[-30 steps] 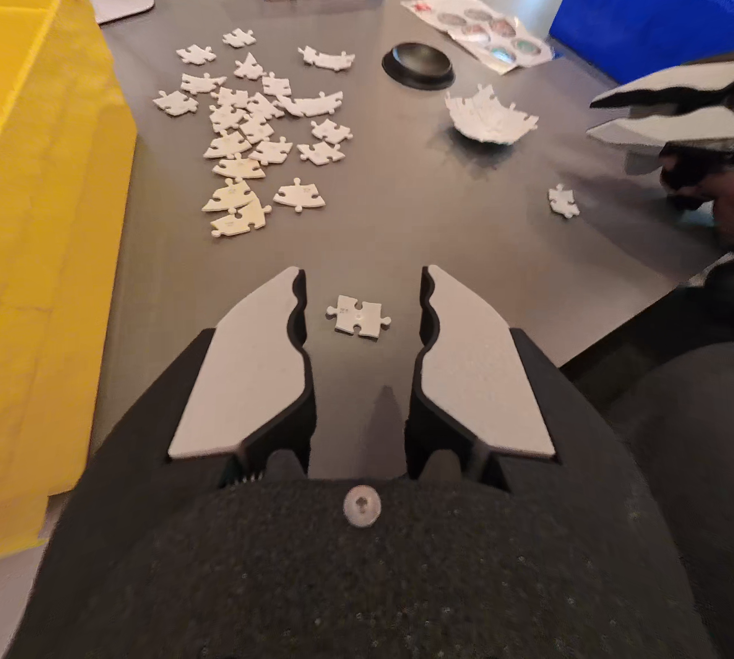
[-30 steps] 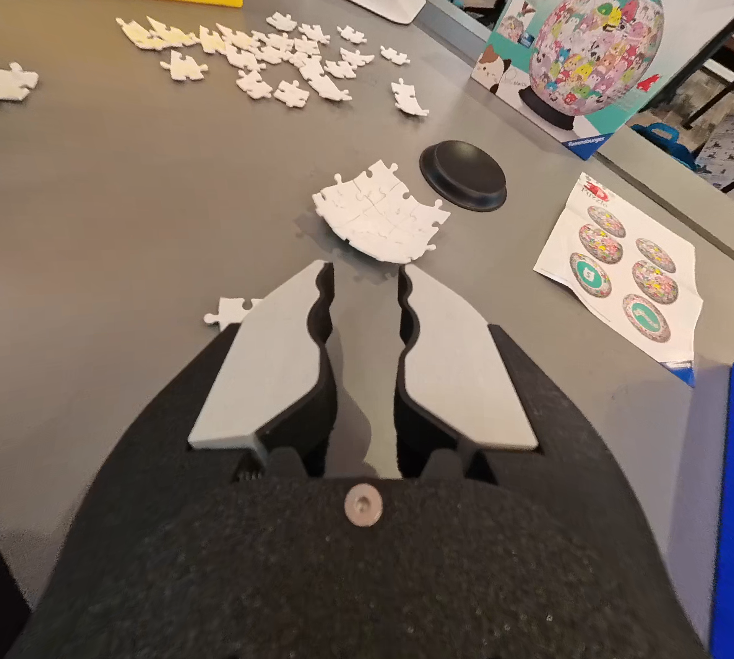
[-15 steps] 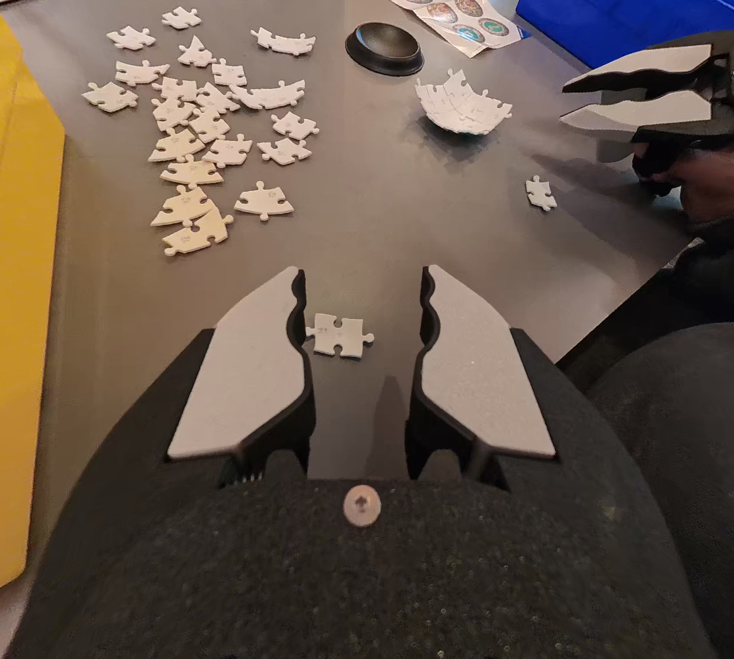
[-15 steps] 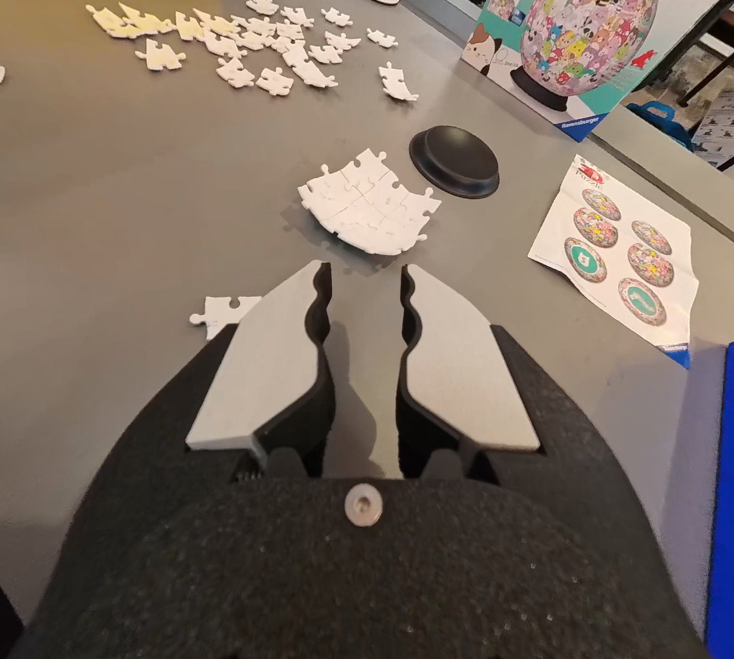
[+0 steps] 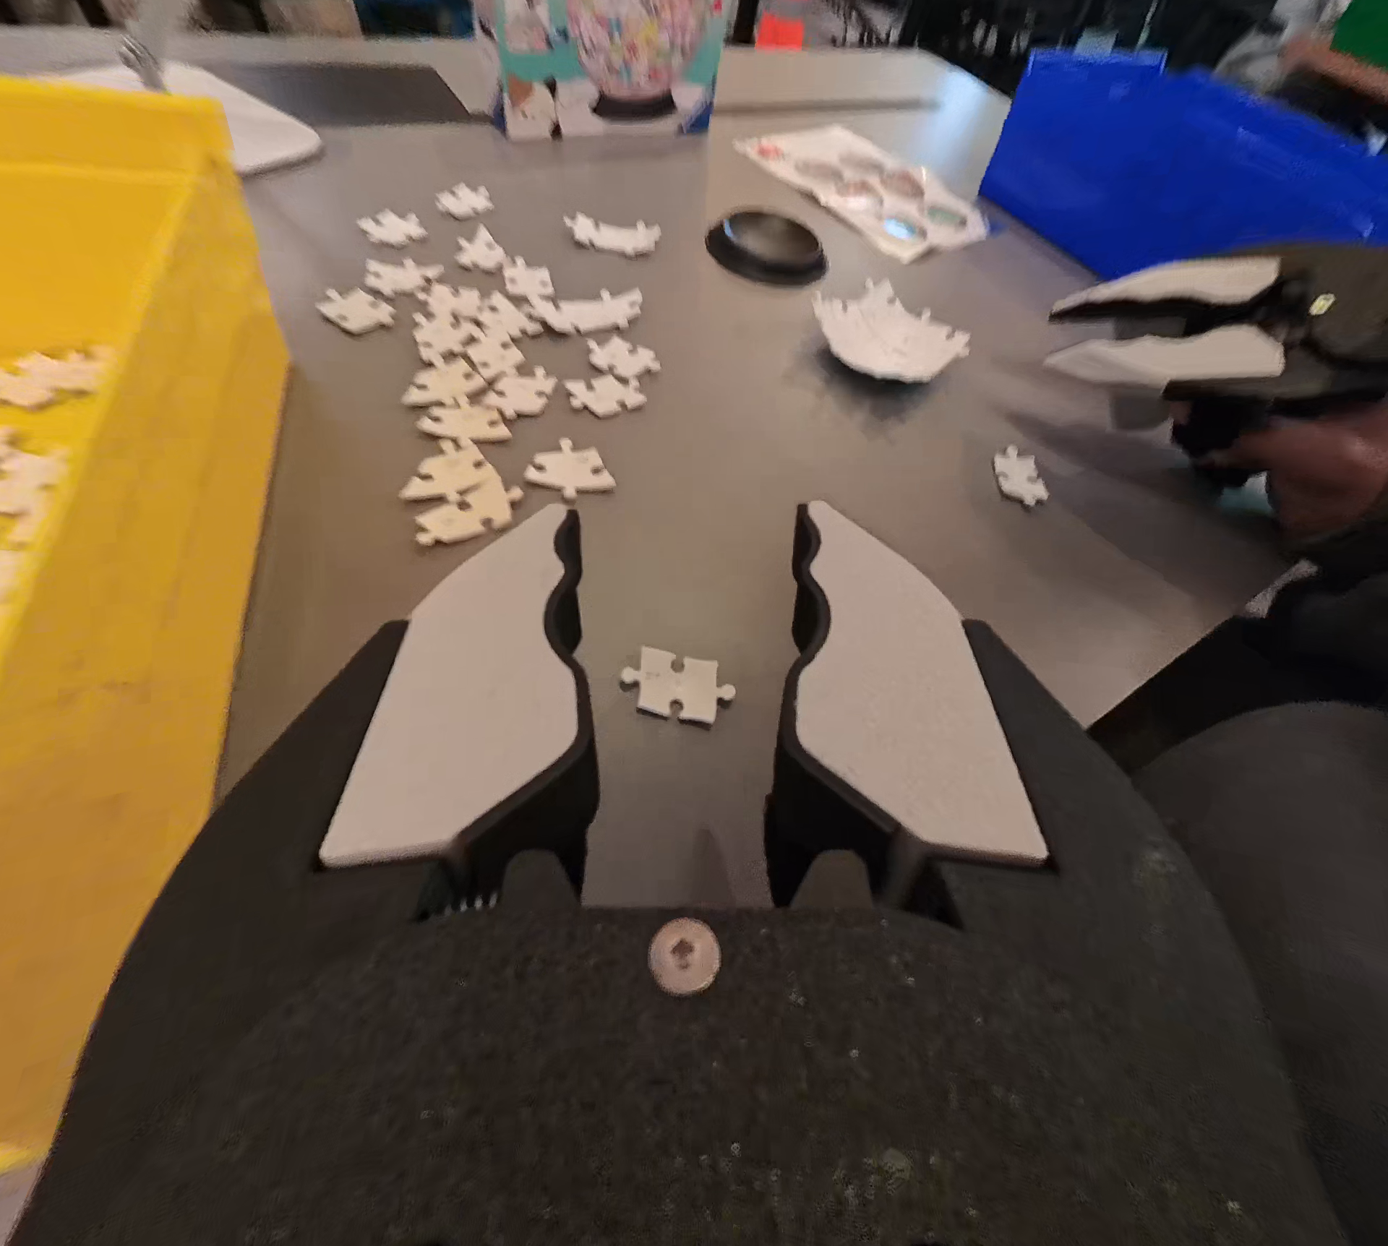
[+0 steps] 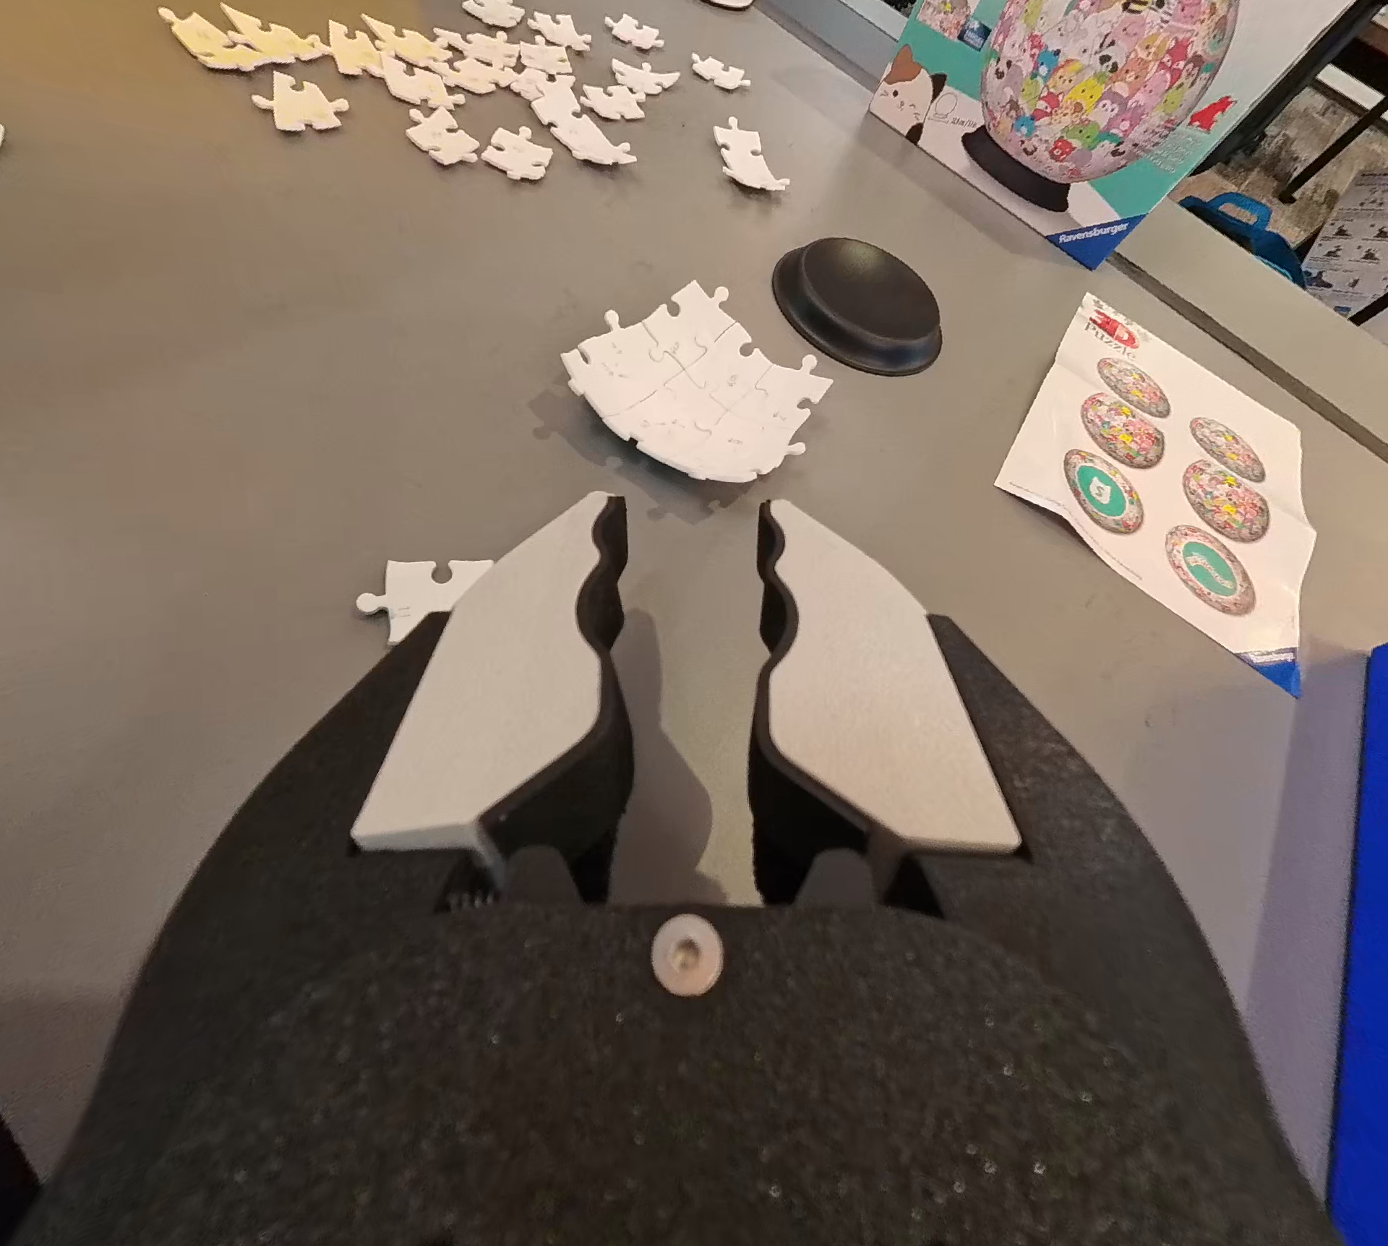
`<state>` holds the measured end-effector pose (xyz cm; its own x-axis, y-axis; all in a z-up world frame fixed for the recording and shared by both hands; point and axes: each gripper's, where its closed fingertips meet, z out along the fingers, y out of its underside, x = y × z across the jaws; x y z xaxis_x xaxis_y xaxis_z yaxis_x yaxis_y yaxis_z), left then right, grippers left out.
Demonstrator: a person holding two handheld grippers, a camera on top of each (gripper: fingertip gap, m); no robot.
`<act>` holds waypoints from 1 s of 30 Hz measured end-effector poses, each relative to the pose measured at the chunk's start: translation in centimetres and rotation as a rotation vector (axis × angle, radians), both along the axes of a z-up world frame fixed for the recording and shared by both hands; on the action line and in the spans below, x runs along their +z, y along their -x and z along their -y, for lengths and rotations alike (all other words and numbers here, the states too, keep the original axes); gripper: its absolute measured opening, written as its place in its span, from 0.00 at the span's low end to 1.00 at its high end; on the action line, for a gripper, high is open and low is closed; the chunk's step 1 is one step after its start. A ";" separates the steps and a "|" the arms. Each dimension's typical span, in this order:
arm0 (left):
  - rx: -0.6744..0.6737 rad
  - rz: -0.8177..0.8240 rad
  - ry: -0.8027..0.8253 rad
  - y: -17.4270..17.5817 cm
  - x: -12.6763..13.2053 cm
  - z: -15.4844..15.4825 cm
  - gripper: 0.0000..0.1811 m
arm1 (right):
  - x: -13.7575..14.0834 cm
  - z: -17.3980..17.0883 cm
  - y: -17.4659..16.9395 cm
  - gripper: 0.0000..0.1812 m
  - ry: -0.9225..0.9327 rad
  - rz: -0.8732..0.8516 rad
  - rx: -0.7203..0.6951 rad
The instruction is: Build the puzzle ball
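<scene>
A curved white shell of joined puzzle pieces (image 6: 698,399) lies on the grey table, also in the left wrist view (image 5: 890,335). My right gripper (image 6: 691,508) is open and empty just short of it; it shows from the side in the left wrist view (image 5: 1059,335). A loose piece (image 6: 420,594) lies by its left finger, also in the left wrist view (image 5: 1020,475). My left gripper (image 5: 685,519) is open and empty, with a joined pair of white pieces (image 5: 678,684) on the table between its fingers. Several loose pieces (image 5: 496,354) lie scattered, also in the right wrist view (image 6: 466,76).
A black round stand (image 6: 860,316) sits behind the shell. A printed leaflet (image 6: 1172,496) lies right of it. The puzzle box (image 6: 1111,53) stands at the back. A yellow bin (image 5: 113,459) with pieces is on the left, a blue bin (image 5: 1172,181) on the right. My hands' fingertips stand some 30 cm from each other.
The left gripper has tilted up and drawn back, so the joined pair sits deeper between its fingers and the yellow bin fills more of its view. The right gripper has barely moved.
</scene>
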<state>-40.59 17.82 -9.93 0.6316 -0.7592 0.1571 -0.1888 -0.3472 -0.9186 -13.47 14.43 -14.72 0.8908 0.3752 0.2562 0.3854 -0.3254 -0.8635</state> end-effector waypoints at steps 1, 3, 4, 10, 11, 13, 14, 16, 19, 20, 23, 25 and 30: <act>0.015 0.031 -0.017 0.8 1.2 -0.2 0.29 | 0.0 0.0 0.0 0.18 0.001 -0.001 0.000; 0.070 0.087 -0.087 3.2 4.3 -0.8 0.25 | 0.0 0.0 0.0 0.18 0.004 -0.006 0.000; 0.106 0.110 -0.129 4.9 5.9 -1.2 0.24 | 0.0 0.0 0.0 0.18 0.007 -0.008 0.001; 0.329 -0.086 -0.131 17.5 8.5 -4.6 0.26 | -0.1 0.0 0.1 0.19 0.017 -0.013 0.010; 0.318 -0.170 -0.075 19.0 7.0 -4.8 0.26 | -0.2 0.0 0.1 0.19 0.020 -0.016 0.010; 0.286 -0.358 0.039 21.4 3.2 -5.1 0.29 | -0.3 -0.1 0.0 0.19 0.028 -0.020 0.006; 0.268 -0.435 0.066 22.1 1.6 -5.6 0.30 | -0.3 -0.1 0.0 0.19 0.033 -0.019 0.004; 0.176 -0.531 0.114 22.0 -0.4 -6.3 0.30 | -0.5 -0.1 0.0 0.19 0.044 -0.012 0.005; 0.070 -0.594 0.181 21.3 -1.3 -8.1 0.29 | -0.6 -0.1 0.1 0.19 0.048 0.004 0.006; 0.052 -0.615 0.210 21.3 -1.4 -8.8 0.28 | -0.7 -0.1 0.1 0.19 0.047 0.007 0.005; -0.005 -0.725 0.370 21.5 -2.8 -9.6 0.31 | -0.6 -0.1 0.1 0.19 0.040 0.008 0.004; -0.028 -0.809 0.482 21.7 -4.4 -9.5 0.31 | -0.4 -0.1 0.0 0.19 0.035 0.000 0.002; -0.012 -0.965 0.716 22.3 -7.0 -8.6 0.35 | -0.2 0.0 0.0 0.19 0.027 -0.029 0.012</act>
